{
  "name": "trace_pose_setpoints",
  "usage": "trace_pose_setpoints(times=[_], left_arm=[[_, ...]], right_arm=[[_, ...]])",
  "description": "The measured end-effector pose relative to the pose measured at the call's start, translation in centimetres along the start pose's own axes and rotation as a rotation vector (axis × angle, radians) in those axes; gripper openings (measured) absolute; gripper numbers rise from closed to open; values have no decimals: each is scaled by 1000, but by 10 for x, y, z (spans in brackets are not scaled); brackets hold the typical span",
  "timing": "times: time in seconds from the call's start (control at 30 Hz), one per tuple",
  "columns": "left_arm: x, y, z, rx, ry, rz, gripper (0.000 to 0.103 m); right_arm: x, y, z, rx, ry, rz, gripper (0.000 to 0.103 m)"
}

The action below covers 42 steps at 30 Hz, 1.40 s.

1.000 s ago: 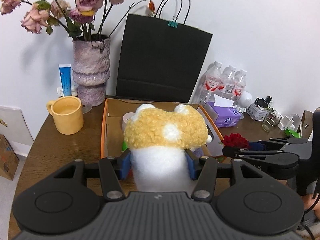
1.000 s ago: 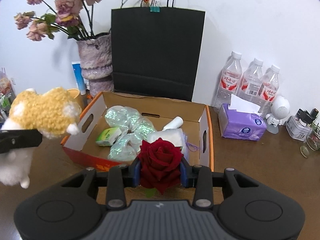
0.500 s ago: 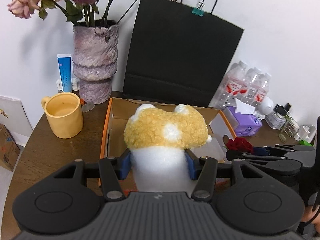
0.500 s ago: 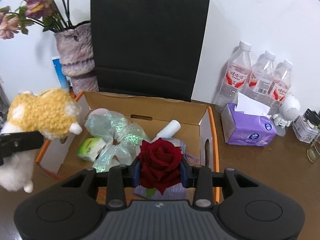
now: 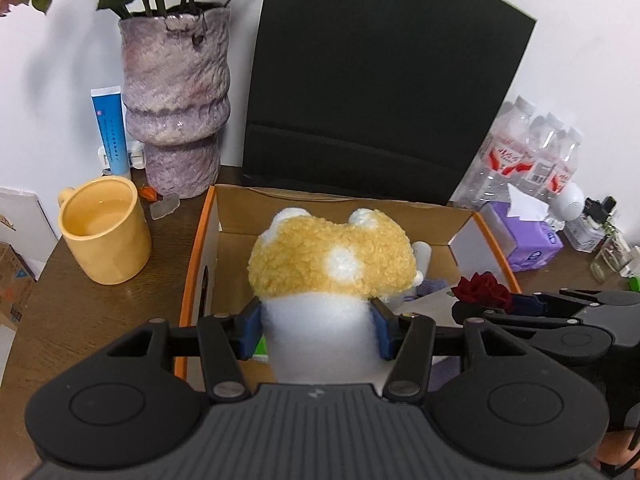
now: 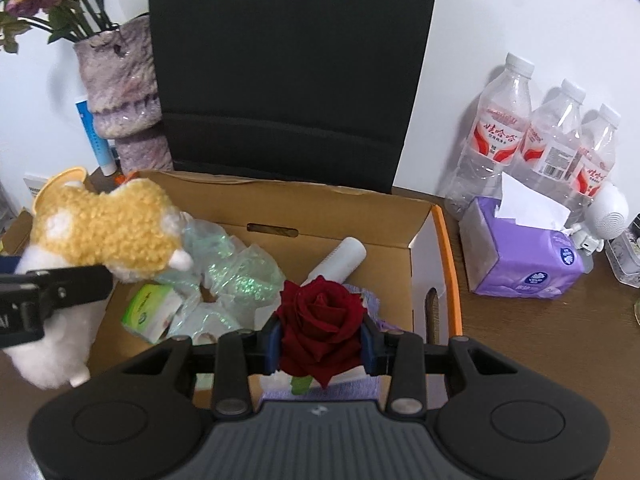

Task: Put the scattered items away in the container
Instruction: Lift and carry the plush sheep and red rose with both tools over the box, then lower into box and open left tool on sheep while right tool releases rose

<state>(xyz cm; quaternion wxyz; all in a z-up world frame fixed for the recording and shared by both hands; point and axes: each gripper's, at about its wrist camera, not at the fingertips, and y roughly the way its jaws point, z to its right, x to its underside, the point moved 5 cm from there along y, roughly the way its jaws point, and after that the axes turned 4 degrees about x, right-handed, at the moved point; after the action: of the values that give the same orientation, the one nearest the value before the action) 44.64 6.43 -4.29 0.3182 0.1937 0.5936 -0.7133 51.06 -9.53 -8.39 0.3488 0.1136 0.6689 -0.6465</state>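
Box (image 6: 416,236) seen at frame centre. Plush (image 5: 332,256) clamped in left gripper (image 5: 316,324) jaws; rose (image 6: 320,320) clamped in right gripper (image 6: 320,344) jaws, lower centre.

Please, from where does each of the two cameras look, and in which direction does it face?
Left wrist: sits on the left gripper, faces along its jaws over the cardboard box toward the black paper bag; jaws clamp the plush toy.
Right wrist: sits on the right gripper, faces the same way over the box; jaws clamp the red rose.
Shared: box, bag, vase, toy, rose.
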Motion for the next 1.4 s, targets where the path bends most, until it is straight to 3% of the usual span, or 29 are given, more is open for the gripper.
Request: trace_pose_setpoints(times=[0.63, 0.9, 1.0, 1.07, 1.17, 1.4], left_arm=[[-1, 78, 12, -97, 62, -55, 55], [5, 96, 12, -112, 63, -77, 58], [8, 98, 10, -113, 62, -76, 63], [9, 98, 7, -106, 48, -82, 70], [10, 94, 2, -94, 33, -78, 81], [8, 74, 1, -77, 33, -46, 95]], right_arm=[[-16, 62, 3, 15, 26, 33, 37], [-17, 81, 1, 13, 24, 38, 45], [-16, 83, 4, 26, 26, 40, 54], [-15, 83, 6, 36, 25, 51, 68], [-13, 78, 10, 43, 19, 82, 82], [-12, 61, 14, 8, 60, 106, 92]])
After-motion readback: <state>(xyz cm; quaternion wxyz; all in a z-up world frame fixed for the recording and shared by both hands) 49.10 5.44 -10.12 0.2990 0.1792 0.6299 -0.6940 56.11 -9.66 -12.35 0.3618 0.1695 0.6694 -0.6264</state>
